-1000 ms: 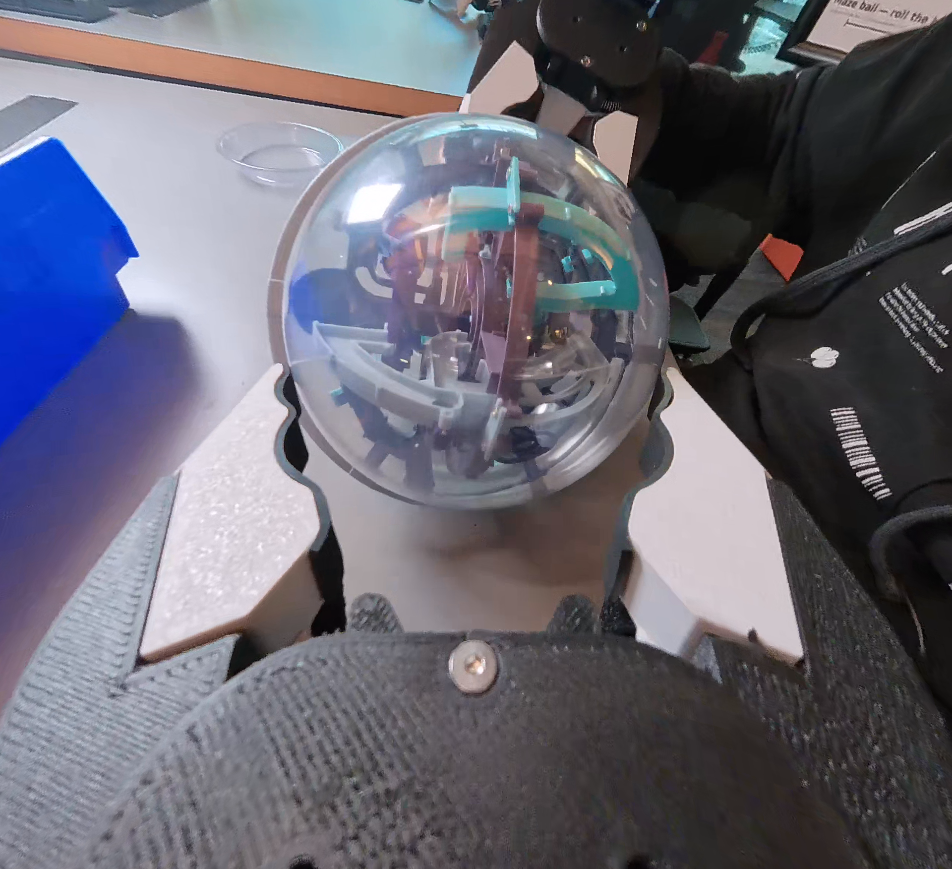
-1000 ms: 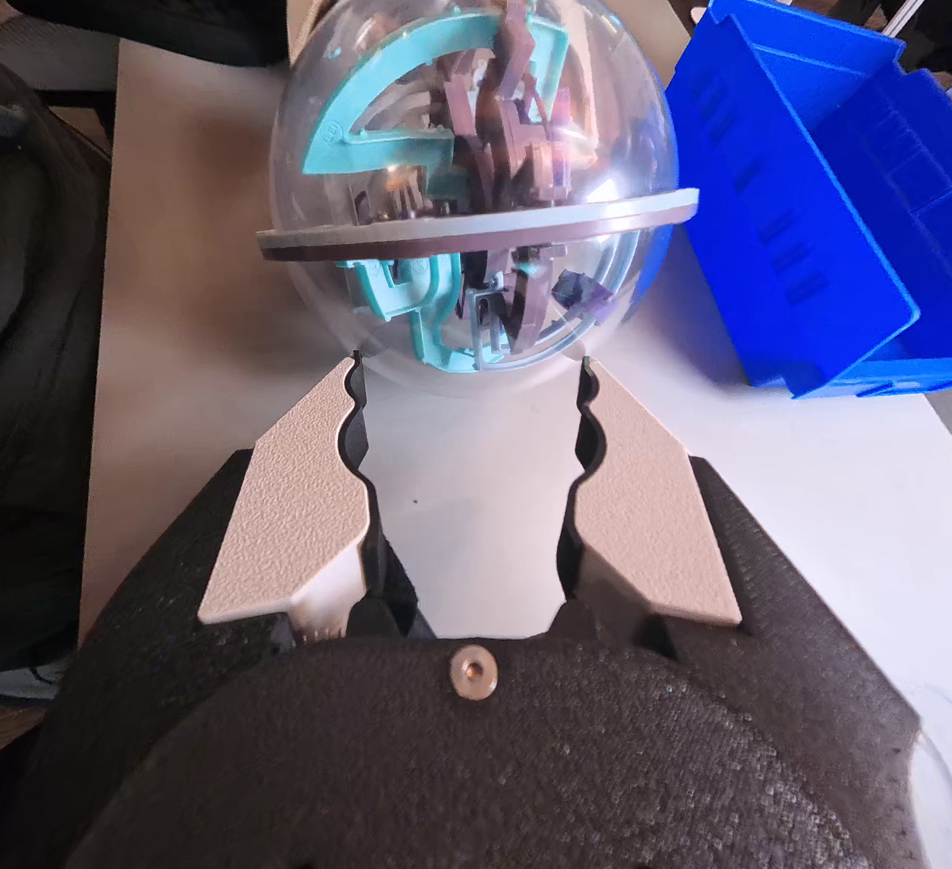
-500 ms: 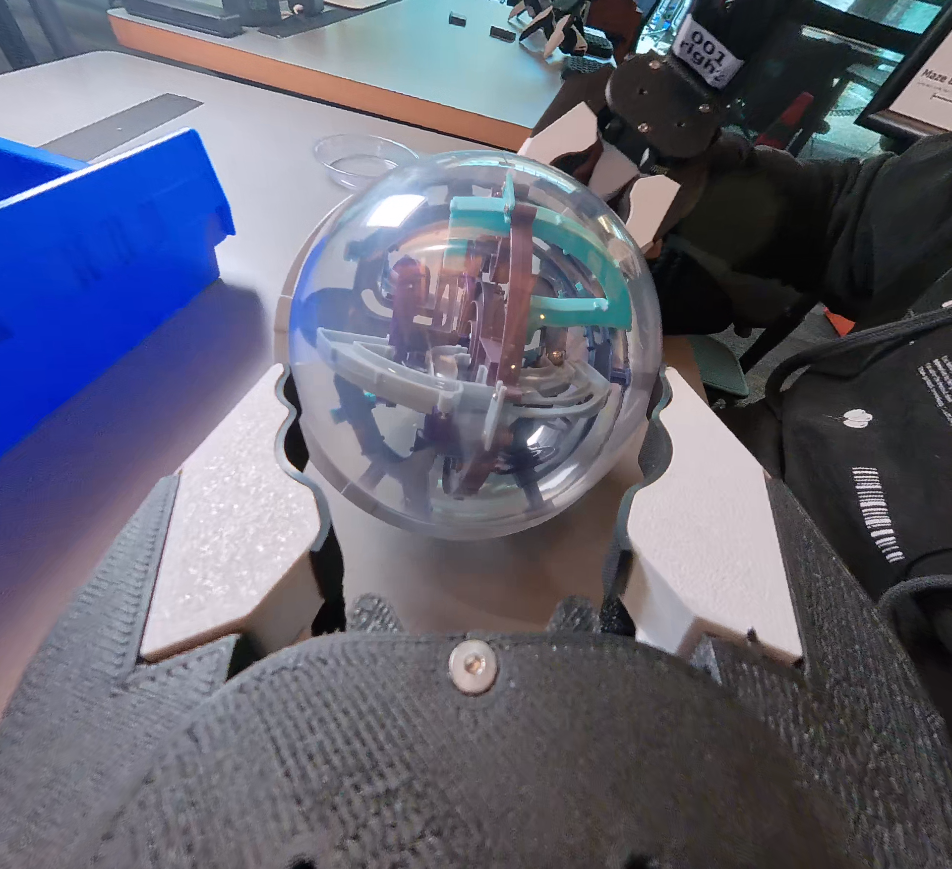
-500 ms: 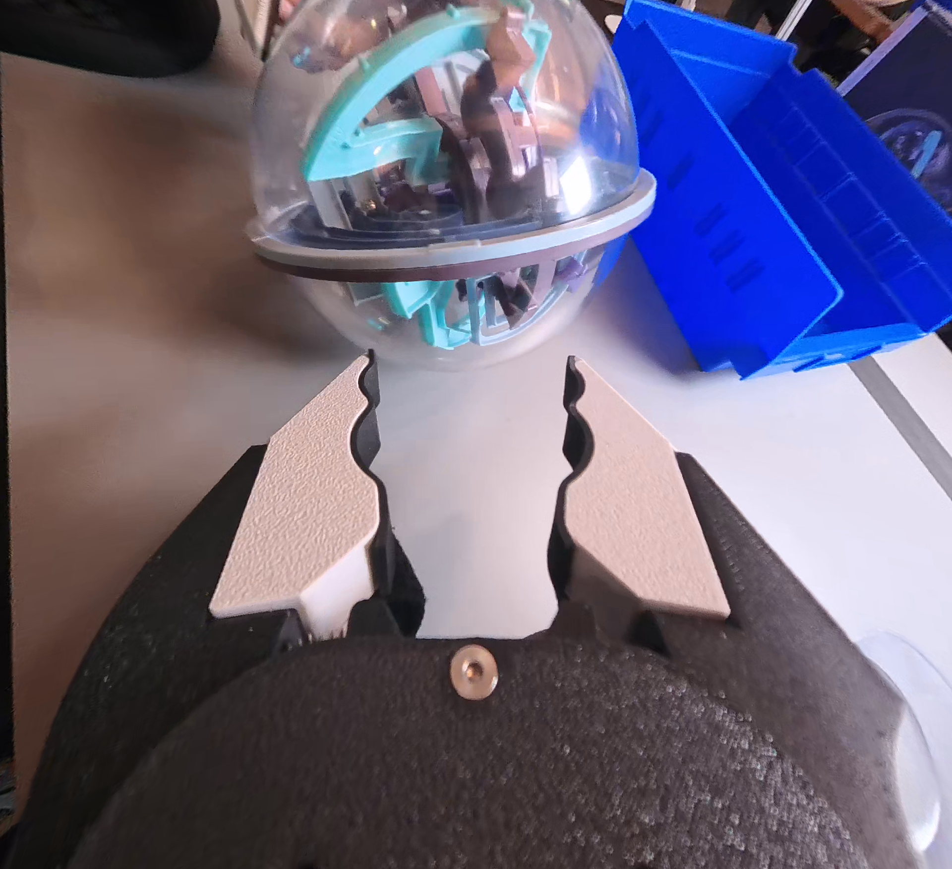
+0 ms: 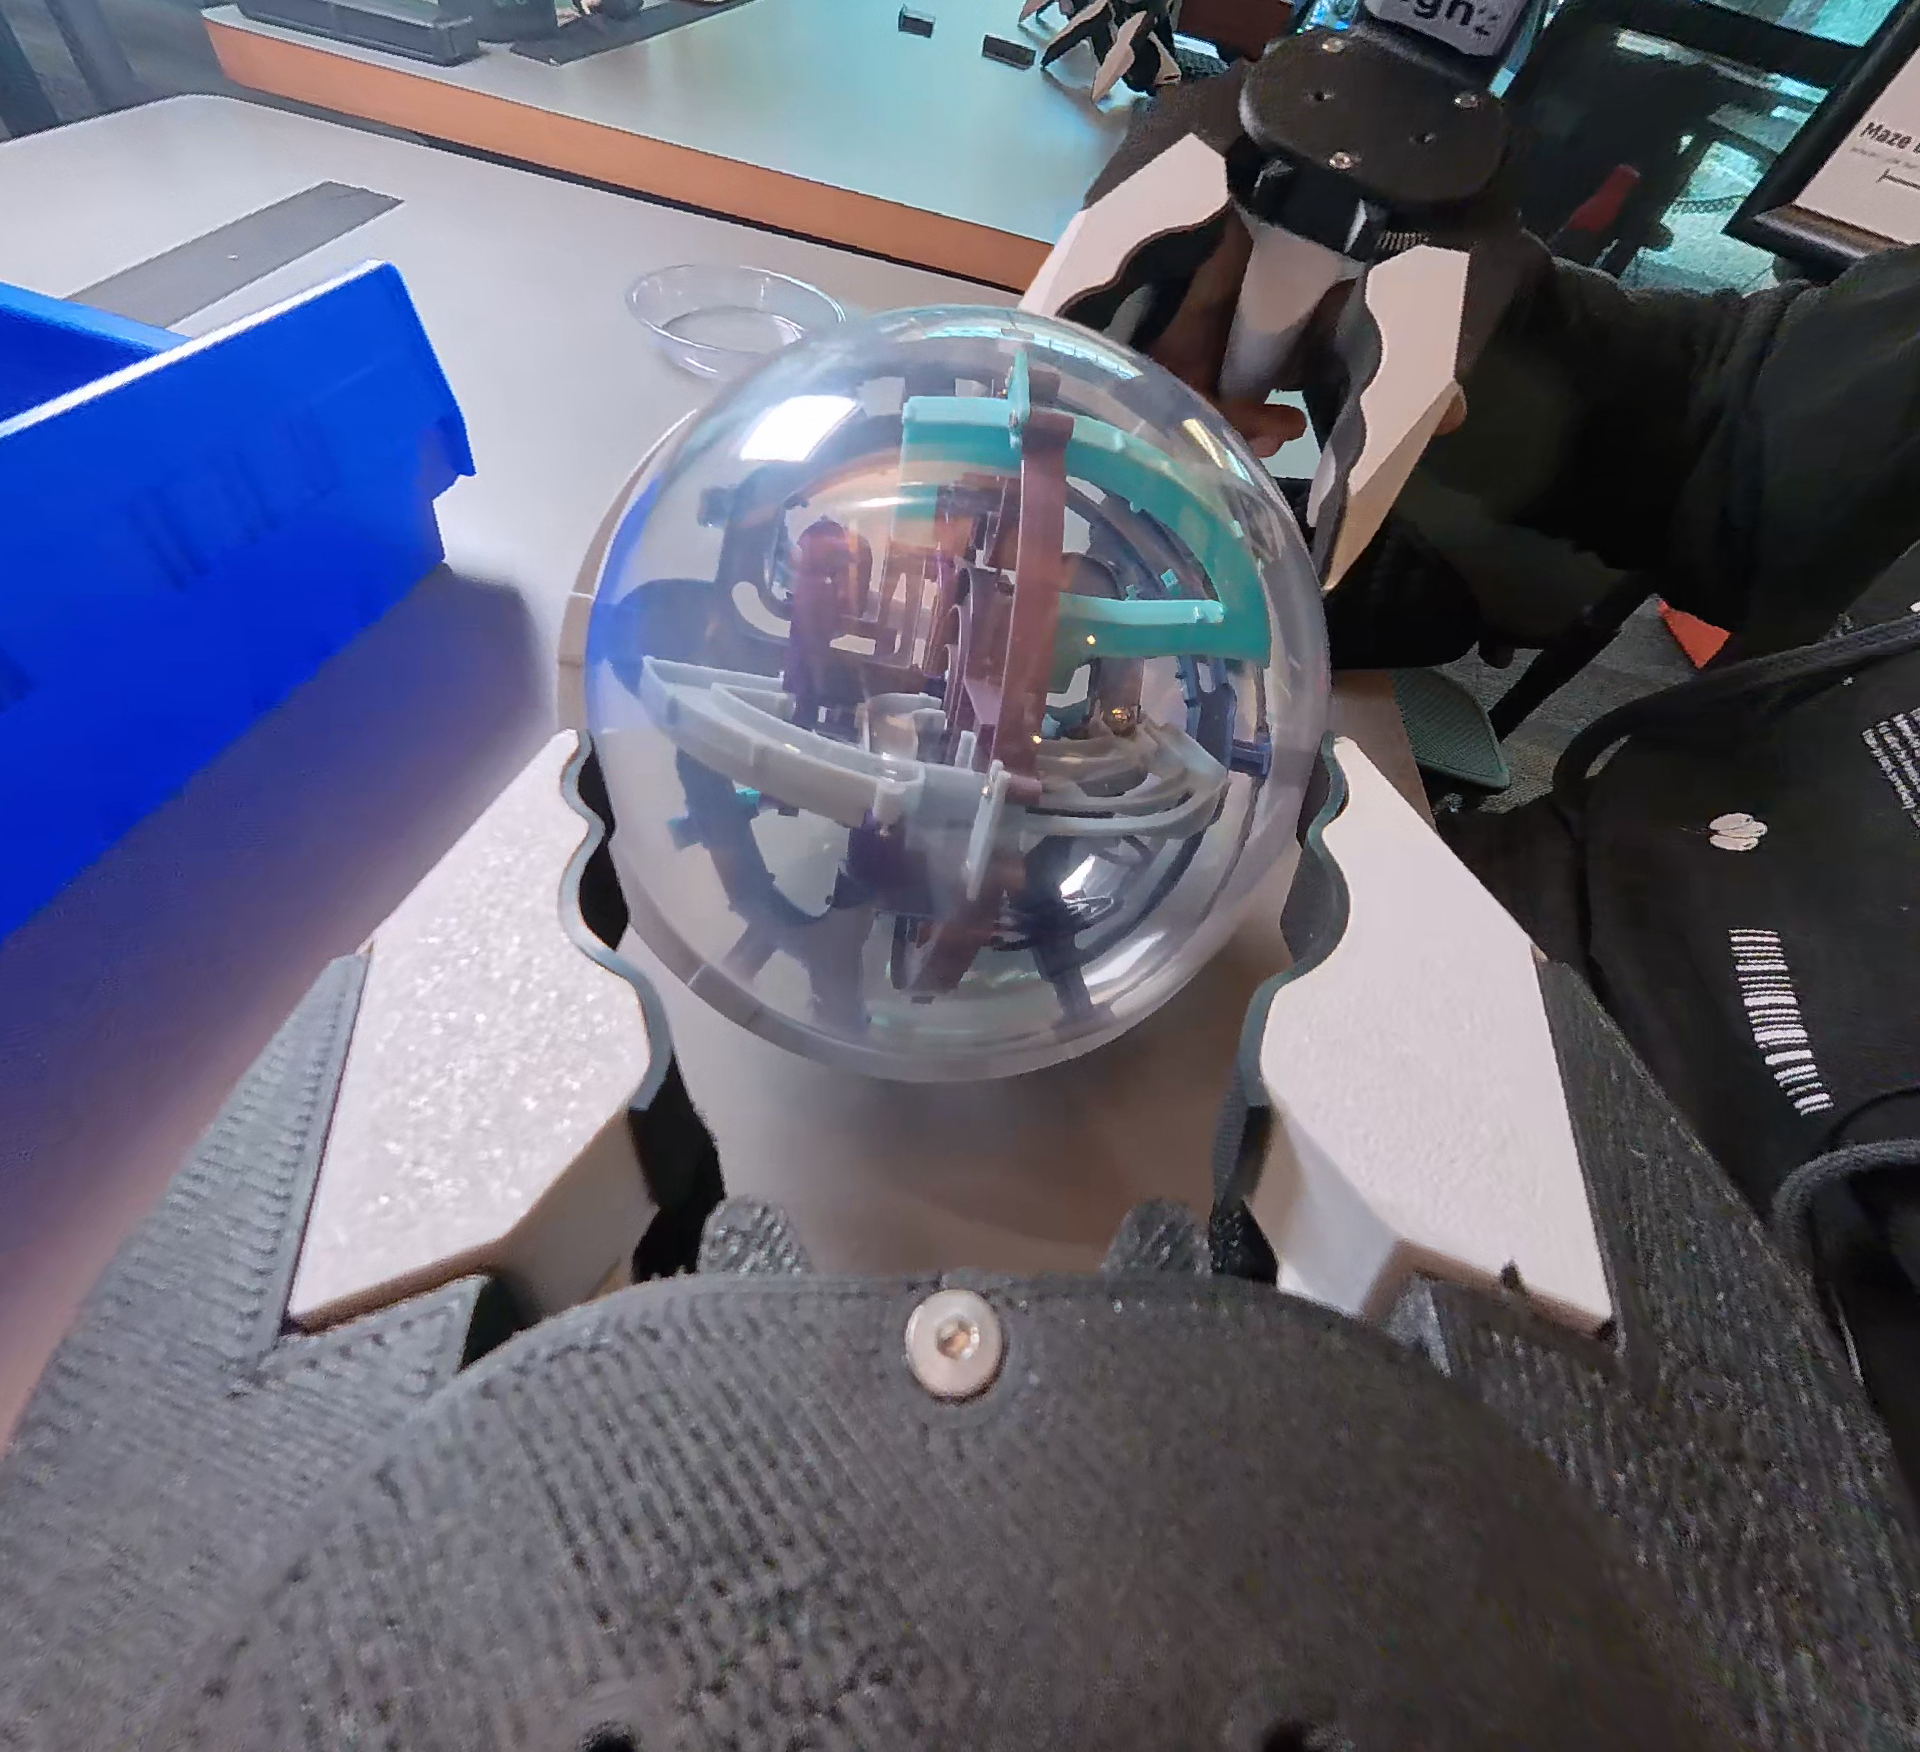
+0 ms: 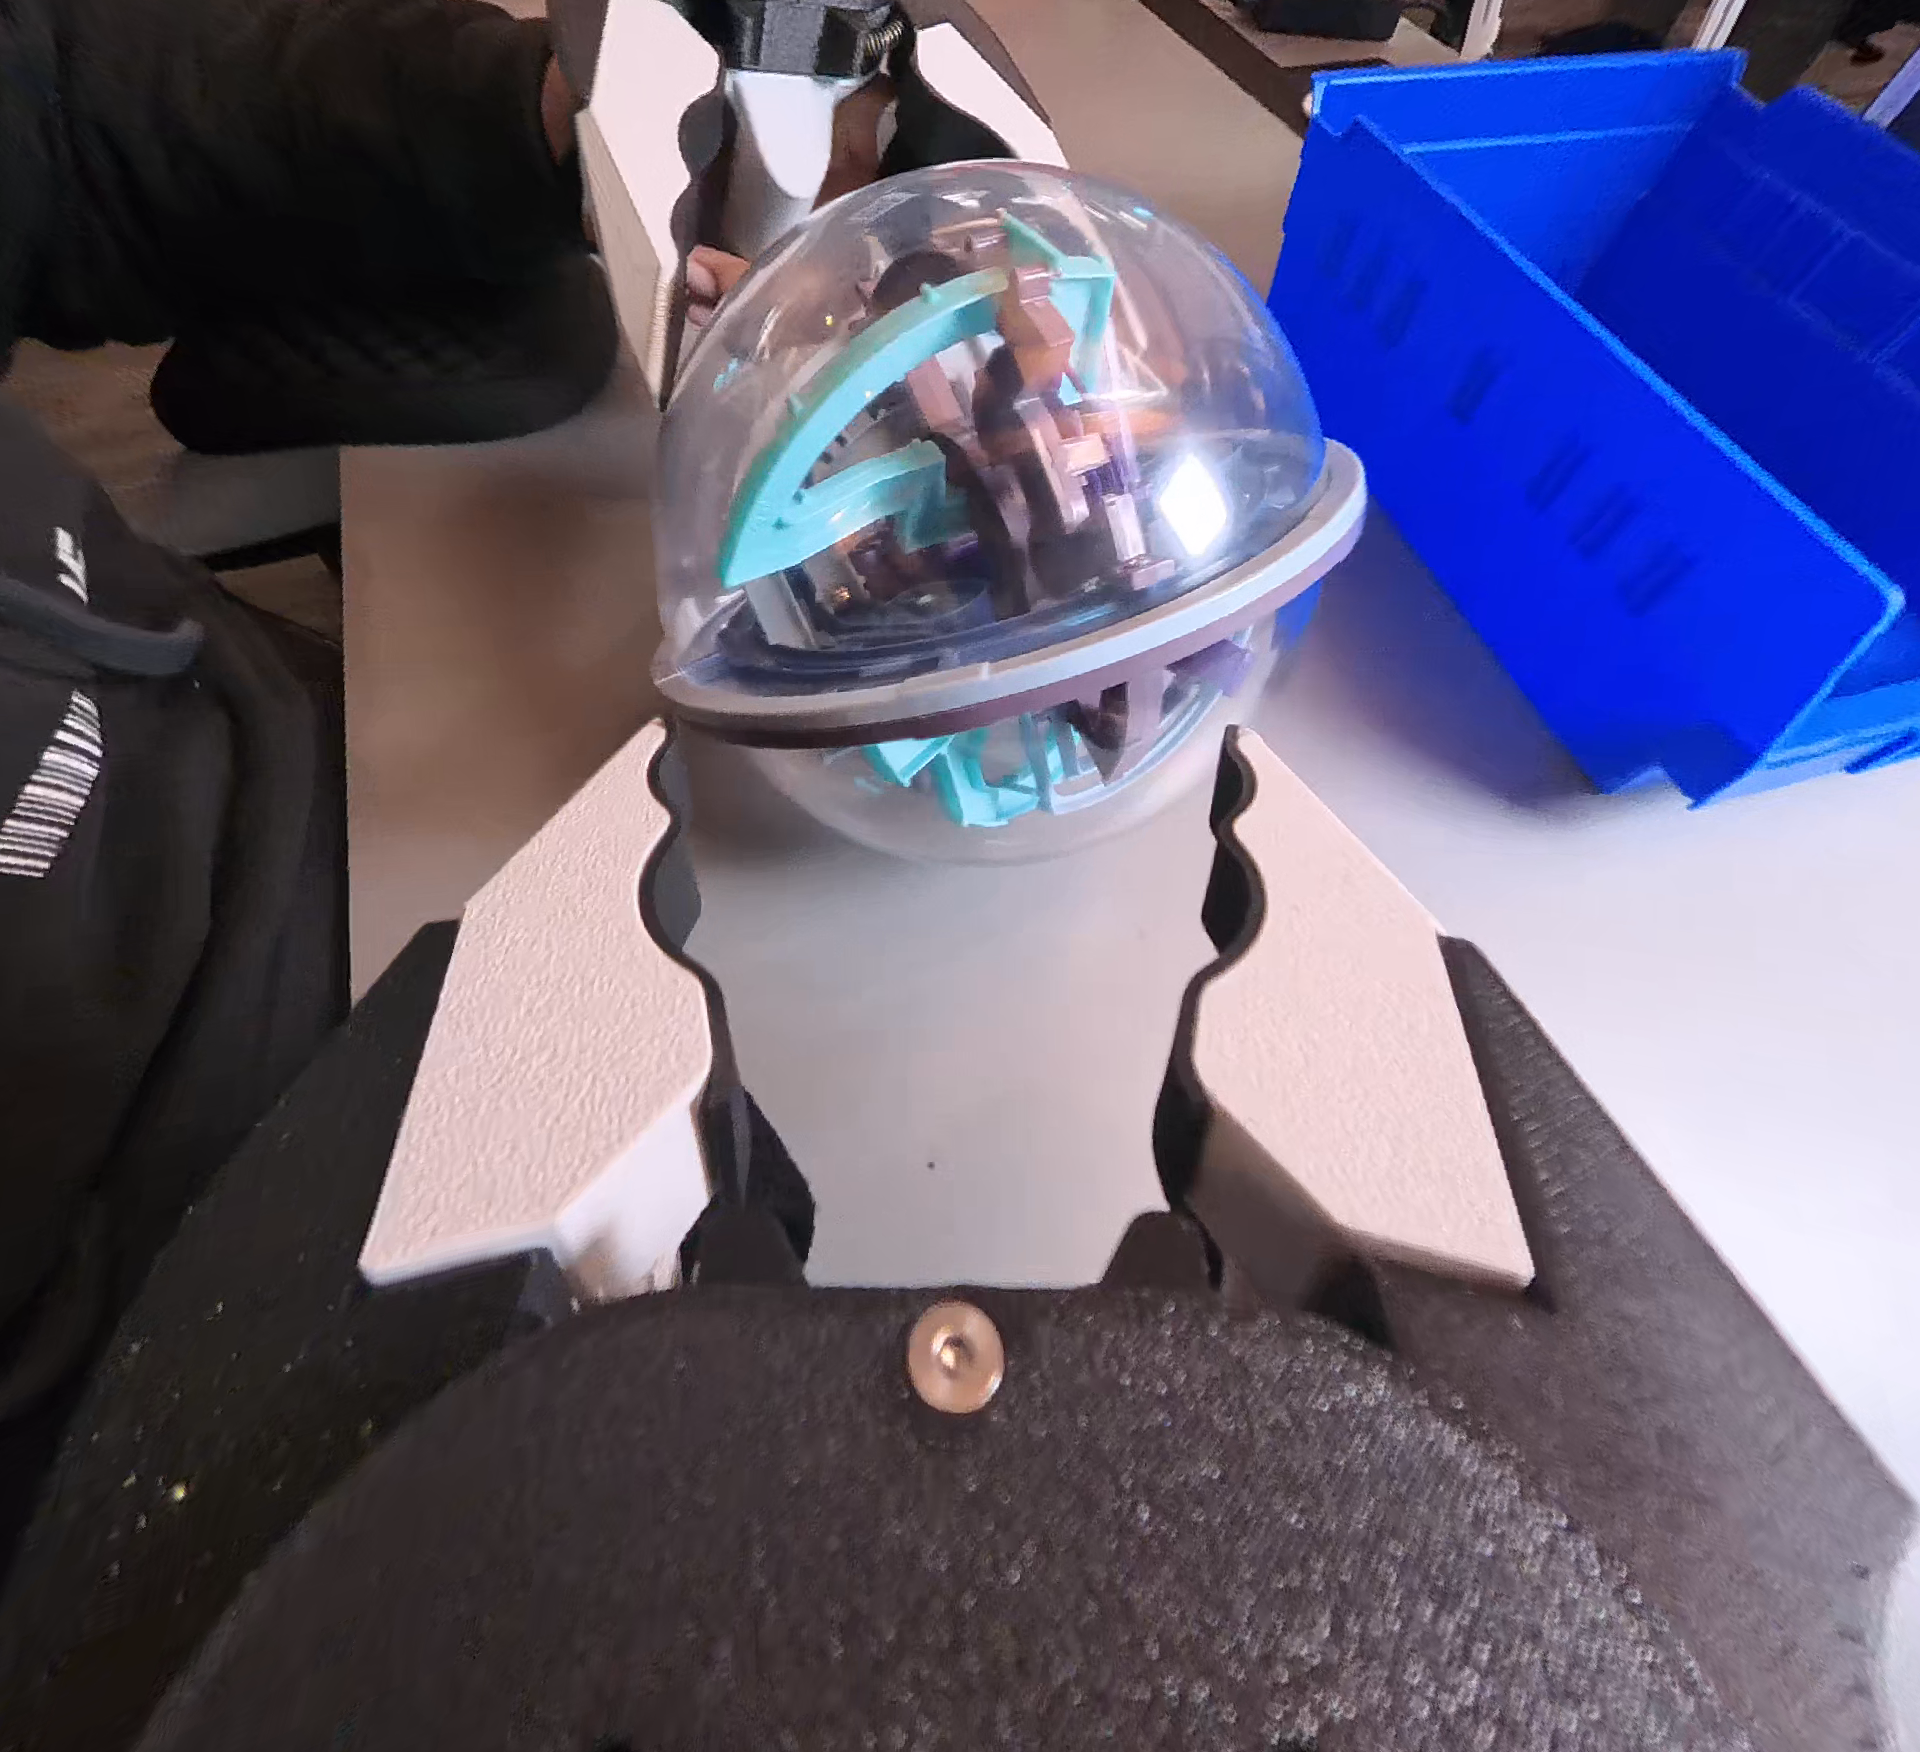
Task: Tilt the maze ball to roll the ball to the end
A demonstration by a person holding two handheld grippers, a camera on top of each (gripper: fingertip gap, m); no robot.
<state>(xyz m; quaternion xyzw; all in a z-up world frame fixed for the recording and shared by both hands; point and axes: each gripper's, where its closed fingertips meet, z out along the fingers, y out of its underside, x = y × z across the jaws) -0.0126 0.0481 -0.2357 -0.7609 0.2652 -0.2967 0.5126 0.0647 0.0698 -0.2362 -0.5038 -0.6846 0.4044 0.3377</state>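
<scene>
The maze ball (image 5: 951, 694) is a clear sphere with teal, brown and grey tracks inside. My left gripper (image 5: 956, 767) is shut on it, one finger on each side, just above the grey table (image 5: 520, 331). A small shiny bead (image 5: 1119, 717) shows inside, right of centre. In the right wrist view the maze ball (image 6: 997, 507) has its grey ring tilted, higher on the right. My right gripper (image 6: 948, 746) is open, its tips at the ball's lower half. It also shows behind the ball in the left wrist view (image 5: 1226, 414).
A blue bin (image 5: 208, 539) stands to the left of the ball and also shows in the right wrist view (image 6: 1610, 414). A clear dish (image 5: 732, 315) lies behind the ball. A person in black clothes (image 5: 1714, 871) sits at the table's edge on the right.
My left gripper has moved with the ball in it; the blue bin and far table have shifted in its view. My right gripper's jaws have opened wider, and the ball's ring now tilts.
</scene>
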